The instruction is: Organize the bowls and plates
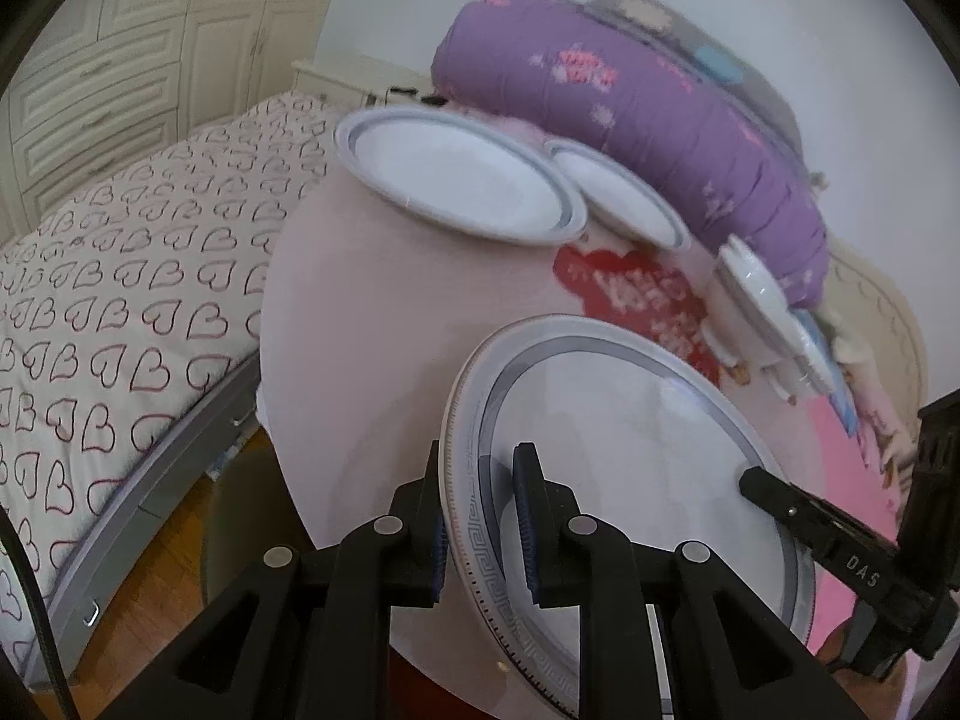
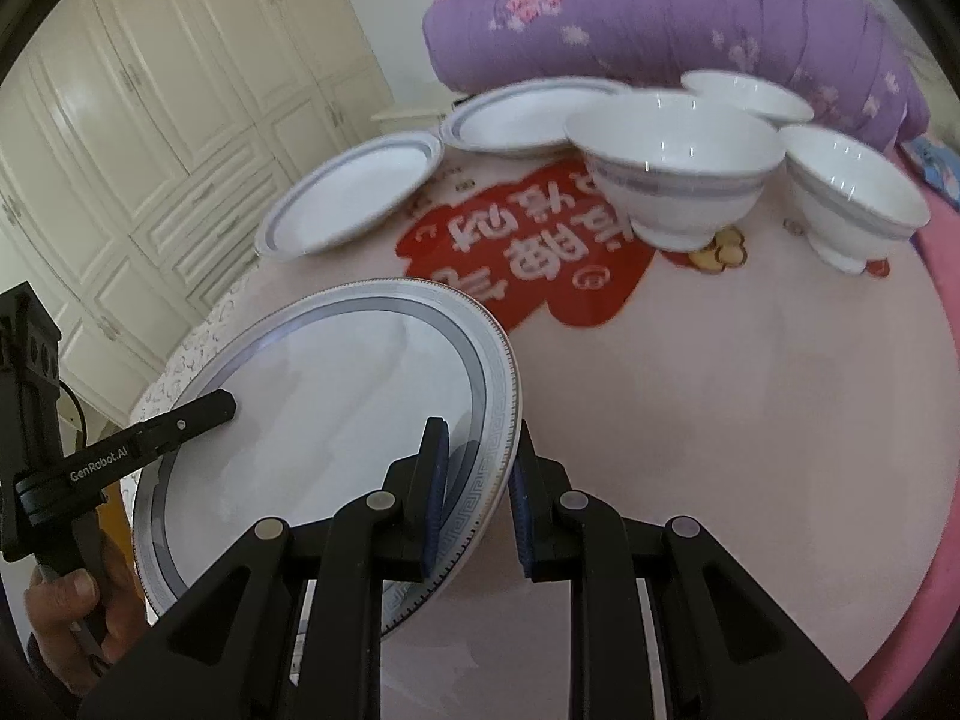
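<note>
- While both grippers clamp the same large plate (image 1: 636, 468), it sits tilted in the lower middle of the left wrist view, above a pale pink cloth (image 1: 372, 324).
- Left gripper (image 1: 480, 522): its fingers (image 1: 528, 516) pinch the plate's left rim, one pad on the face, the other behind the patterned edge.
- Right gripper (image 2: 477, 492): its fingers (image 2: 435, 480) grip the plate's right rim in the lower centre of the right wrist view, rim between the two blue pads.
- In the right wrist view the left gripper's black finger reaches onto the plate from the lower left, held by a hand (image 2: 72, 612).
- Two more plates lie on the cloth toward the upper left of the right wrist view: a near plate (image 2: 354, 204) and a far plate (image 2: 528, 120), edges just beside each other.
- Three bowls stand upright at the upper right: a front bowl (image 2: 678, 174), a right bowl (image 2: 852, 198) and a back bowl (image 2: 750, 96) partly hidden behind them.
- A red heart print (image 2: 528, 258) with white characters marks the cloth between plates and bowls.
- A purple quilt (image 2: 660, 18) is bunched behind the dishes at the top.
- A heart-patterned bed sheet (image 1: 120, 300) fills the left of the left wrist view, cream wardrobe doors (image 2: 150, 120) beyond.
</note>
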